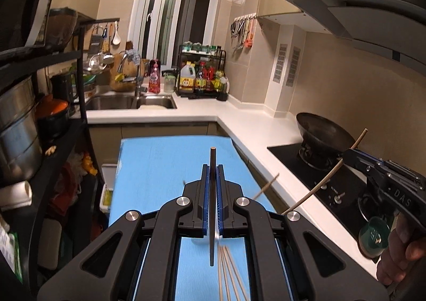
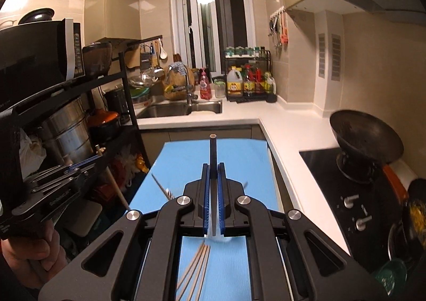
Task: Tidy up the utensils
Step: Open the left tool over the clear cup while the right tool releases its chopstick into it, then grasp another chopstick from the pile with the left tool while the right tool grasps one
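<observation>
Both tongs [image 1: 213, 170] [image 2: 213, 170] closed, level.

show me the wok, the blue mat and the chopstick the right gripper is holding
wok [image 1: 323, 131], left wrist view, dark inner bowl
blue mat [image 1: 159, 165], left wrist view, bare far part
chopstick [image 1: 328, 179], left wrist view, middle of the light shaft below the right gripper [image 1: 346, 155]

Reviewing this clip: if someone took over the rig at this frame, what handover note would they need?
Left gripper: shut on the left chopstick.
Right gripper: shut on the right chopstick.
Loose chopsticks lie bunched on the blue mat below both grippers.
Done: one stick picked up per gripper.
Left: probably set both with the bunch; I can't make out a holder.
</observation>
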`<state>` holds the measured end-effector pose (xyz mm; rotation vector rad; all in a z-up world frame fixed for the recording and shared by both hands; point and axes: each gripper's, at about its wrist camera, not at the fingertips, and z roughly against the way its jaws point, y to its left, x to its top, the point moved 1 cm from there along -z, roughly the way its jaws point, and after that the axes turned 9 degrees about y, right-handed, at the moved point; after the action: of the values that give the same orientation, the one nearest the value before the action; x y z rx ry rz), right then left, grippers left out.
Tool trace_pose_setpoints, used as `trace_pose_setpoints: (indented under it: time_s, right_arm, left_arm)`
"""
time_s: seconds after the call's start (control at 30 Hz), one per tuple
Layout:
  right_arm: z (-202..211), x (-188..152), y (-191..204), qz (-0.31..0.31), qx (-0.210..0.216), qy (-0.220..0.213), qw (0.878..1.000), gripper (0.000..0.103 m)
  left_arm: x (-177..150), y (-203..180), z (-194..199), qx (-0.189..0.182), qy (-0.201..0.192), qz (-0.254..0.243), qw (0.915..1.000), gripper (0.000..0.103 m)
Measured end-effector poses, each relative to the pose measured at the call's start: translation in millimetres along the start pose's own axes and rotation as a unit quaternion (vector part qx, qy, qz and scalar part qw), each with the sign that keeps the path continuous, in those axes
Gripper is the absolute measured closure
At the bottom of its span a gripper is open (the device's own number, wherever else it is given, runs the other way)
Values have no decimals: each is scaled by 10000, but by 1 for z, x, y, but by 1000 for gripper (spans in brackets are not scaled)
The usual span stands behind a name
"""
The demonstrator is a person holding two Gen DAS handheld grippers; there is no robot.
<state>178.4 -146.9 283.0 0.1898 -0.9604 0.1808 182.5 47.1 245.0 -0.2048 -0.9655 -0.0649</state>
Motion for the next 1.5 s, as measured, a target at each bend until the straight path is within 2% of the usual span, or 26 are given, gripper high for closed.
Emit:
trace_pose_setpoints:
  time_s: [0.17, 0.3, 0.4, 0.5, 0.53, 0.57, 0.6, 0.67, 0.9, 1.1, 1.23, 1.33, 1.5]
  right_arm:
    - [-28, 23, -3, 51, -33, 4, 10000, 97]
    - [-63, 25, -11, 79, -138, 168, 9997, 97]
    - [-90, 20, -14, 118, -173, 347, 9992, 97]
    - [-111, 11, -13, 244, -37, 536, 9983, 96]
    - [-116, 8, -13, 309, -39, 584, 9978, 94]
    - [-118, 6, -13, 302, -109, 599, 9977, 87]
    - [-119, 5, -16, 229, -127, 595, 9979, 76]
    - [-117, 5, -19, 145, -60, 558, 9983, 75]
    - [-83, -6, -8, 315, -119, 269, 9991, 75]
    - [-56, -45, 2, 387, -353, 235, 9984, 75]
    - [-45, -79, 7, 311, -491, 311, 9978, 75]
    - [-41, -108, 14, 446, -750, 337, 9956, 75]
    - [-38, -149, 19, 331, -789, 463, 9953, 75]
  left_arm:
    - [41, -6, -17, -47, -192, -68, 9998, 98]
    - [59, -12, -45, -16, -216, -215, 9995, 98]
    - [59, -16, -76, 109, -52, -360, 9993, 98]
    - [51, -20, -109, 192, 269, -477, 9983, 98]
    - [48, -22, -118, 209, 412, -516, 9976, 98]
    - [47, -24, -126, 155, 562, -553, 9968, 98]
    - [47, -25, -128, 90, 596, -571, 9965, 95]
    - [46, -26, -122, 52, 481, -590, 9971, 86]
    - [38, -27, -90, 36, 322, -541, 9980, 86]
    - [-2, -23, -60, 89, 282, -409, 9987, 86]
    - [-44, -20, -47, 144, 345, -311, 9988, 86]
    - [-78, -20, -41, 229, 426, -305, 9984, 86]
    - [-131, -11, -34, 346, 526, -156, 9979, 86]
